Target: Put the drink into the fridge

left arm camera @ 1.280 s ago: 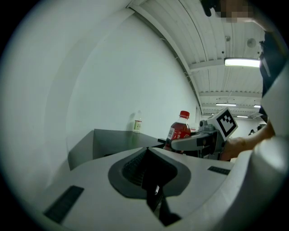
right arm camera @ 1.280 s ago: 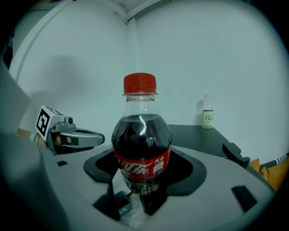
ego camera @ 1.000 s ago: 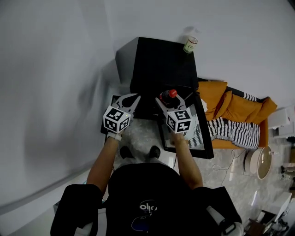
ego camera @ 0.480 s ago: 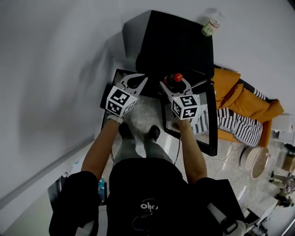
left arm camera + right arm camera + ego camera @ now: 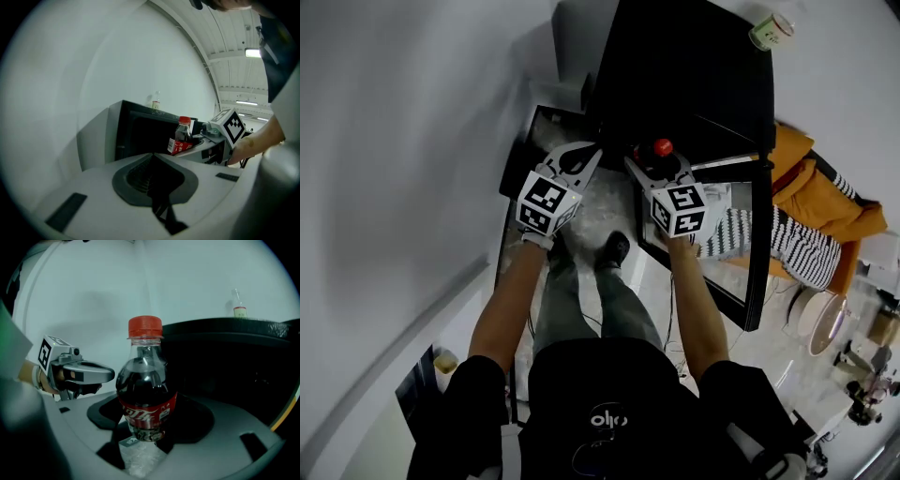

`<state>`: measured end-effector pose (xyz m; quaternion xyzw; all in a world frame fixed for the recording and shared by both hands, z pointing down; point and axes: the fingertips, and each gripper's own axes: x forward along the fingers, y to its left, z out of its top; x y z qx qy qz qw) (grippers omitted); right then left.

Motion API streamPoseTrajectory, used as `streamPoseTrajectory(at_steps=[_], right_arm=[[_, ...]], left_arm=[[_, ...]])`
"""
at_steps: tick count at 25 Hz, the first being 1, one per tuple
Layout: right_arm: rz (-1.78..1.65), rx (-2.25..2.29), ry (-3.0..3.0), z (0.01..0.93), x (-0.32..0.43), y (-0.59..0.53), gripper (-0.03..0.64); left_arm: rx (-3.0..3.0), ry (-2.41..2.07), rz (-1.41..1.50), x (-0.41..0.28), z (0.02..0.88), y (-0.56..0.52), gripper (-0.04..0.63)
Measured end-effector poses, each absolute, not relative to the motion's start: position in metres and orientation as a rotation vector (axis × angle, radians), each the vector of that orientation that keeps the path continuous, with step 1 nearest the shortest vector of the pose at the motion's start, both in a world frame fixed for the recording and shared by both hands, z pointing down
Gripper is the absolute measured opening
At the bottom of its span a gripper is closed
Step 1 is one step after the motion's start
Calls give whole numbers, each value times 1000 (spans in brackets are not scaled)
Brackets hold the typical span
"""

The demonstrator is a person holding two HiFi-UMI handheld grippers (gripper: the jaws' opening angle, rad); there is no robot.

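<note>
While carrying the drink upright in the right tongs, pinches only the lower label band, leaving the liquid-heavy shoulder and red cap free above. Hangs in the air with it just before the dark mouth of the black fridge, not yet inside. Holds the left tongs pressed together on nothing, just beside, so offers no backup grip. Likely trouble: pivoting or slipping of the smooth round bottle on any quick tilt, then a fall to the floor near the feet. Could also knock the cap against the upper edge of the opening if brought in too high. Cannot read any shelf in the black interior, so may set down on an edge or let go above nothing. Should mind the open door on the right arm's side, and the small bottle on the fridge top, well apart but probably easy to shake off with a hard bump.
</note>
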<state>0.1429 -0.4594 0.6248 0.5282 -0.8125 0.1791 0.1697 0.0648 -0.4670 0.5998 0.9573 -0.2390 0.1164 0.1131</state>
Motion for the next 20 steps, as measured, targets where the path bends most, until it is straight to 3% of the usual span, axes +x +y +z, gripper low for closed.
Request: streamPoseTrajectory(at_steps=[9, 20], right_arm=[[606, 1462, -2270, 699, 131, -455, 313], [621, 1472, -2254, 727, 136, -459, 313]], left_arm=[[2723, -710, 364, 50, 666, -459, 6], [2704, -720, 351, 53, 674, -464, 6]])
